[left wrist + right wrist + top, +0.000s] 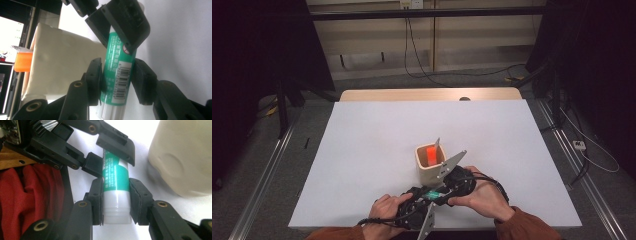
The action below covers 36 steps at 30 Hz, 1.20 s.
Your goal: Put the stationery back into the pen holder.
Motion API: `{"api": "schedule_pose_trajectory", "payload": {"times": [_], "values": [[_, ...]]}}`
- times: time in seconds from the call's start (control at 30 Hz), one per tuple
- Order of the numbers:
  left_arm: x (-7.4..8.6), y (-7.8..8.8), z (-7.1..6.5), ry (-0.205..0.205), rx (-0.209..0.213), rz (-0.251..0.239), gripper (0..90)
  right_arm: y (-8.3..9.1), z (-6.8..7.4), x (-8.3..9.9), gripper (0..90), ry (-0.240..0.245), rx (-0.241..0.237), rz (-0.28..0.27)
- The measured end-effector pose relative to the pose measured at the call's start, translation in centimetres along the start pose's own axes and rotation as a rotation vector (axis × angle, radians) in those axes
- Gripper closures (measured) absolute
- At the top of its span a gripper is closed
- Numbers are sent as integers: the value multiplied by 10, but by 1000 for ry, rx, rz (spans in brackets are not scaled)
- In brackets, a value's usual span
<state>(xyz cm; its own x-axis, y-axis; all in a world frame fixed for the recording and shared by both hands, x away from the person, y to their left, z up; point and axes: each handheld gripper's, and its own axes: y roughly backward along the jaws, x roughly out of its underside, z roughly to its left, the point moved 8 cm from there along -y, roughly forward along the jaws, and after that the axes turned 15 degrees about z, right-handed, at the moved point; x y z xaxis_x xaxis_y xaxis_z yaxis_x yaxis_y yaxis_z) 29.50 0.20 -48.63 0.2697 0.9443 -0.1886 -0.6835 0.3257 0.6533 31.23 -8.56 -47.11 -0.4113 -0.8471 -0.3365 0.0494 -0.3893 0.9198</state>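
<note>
Clearly a two-handed job on one small object: a glue stick [432, 195], green-labelled barrel with a white end, held level just above the white table [362, 150] at its near edge, in front of the cream cup [430, 167].

Right gripper [116, 200]: clenched on the white end of the stick, pads flat on both sides, the seam between cap and label right at the pad edge. Left gripper [117, 80]: jaws around the green barrel [117, 72] over the barcode; the left pad touches the label, the right pad looks a shade off it. Whether it presses fully yet, I cannot tell.

Both hands [387, 210] sit close together, the grippers nose to nose along the stick.

Cup: an orange-handled blade tool [431, 154] stands in it, tip up. It stays well clear of the stick.

Handling, as I judge it:
- Light, rigid plastic tube; no give under the pads, no risk of crushing at moderate squeeze.
- Glossy label and a round section, so it is apt to roll or twist between flat pads. Grip square across the full width, pads centred.
- White end is likely the cap or the twist base; a straight pull along the axis with the barrel braced should part it, if that is the aim.
- Best hold: one gripper mid-barrel, the other wholly on the white end, never straddling the seam.
</note>
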Motion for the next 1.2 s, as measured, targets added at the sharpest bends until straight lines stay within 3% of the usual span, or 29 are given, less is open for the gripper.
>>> {"api": "schedule_pose_trajectory", "payload": {"times": [0.23, 0.43, 0.53, 0.57, 0.73, 0.8, 0.97, 1.07, 1.2], "values": [[1, 1, -1, 15, 19, 3, 654, 1, -1, 0, 658, 8, -9, -34], [2, 2, 1, 77, 55, -22, 660, 5, -1, 0, 640, 12, -8, -97], [3, 1, 1, 122, 89, -36, 661, 7, 0, 1, 592, 8, -16, -120], [4, 1, 2, 118, 92, -34, 661, 8, 0, 1, 571, 14, -9, -125], [10, 2, 7, 210, 146, -50, 661, 11, -2, 5, 458, 22, 25, -155], [13, 4, 9, 222, 159, -48, 660, 13, -4, 7, 398, 20, 37, -180], [14, 5, 13, 333, 206, -97, 661, 16, -10, 9, 213, -33, 73, -209], [19, 5, 17, 384, 227, -101, 661, 18, -14, 11, 128, -55, 145, -239], [26, 7, 25, 441, 242, -118, 661, 21, -18, 18, 123, -85, 154, -262]]}}
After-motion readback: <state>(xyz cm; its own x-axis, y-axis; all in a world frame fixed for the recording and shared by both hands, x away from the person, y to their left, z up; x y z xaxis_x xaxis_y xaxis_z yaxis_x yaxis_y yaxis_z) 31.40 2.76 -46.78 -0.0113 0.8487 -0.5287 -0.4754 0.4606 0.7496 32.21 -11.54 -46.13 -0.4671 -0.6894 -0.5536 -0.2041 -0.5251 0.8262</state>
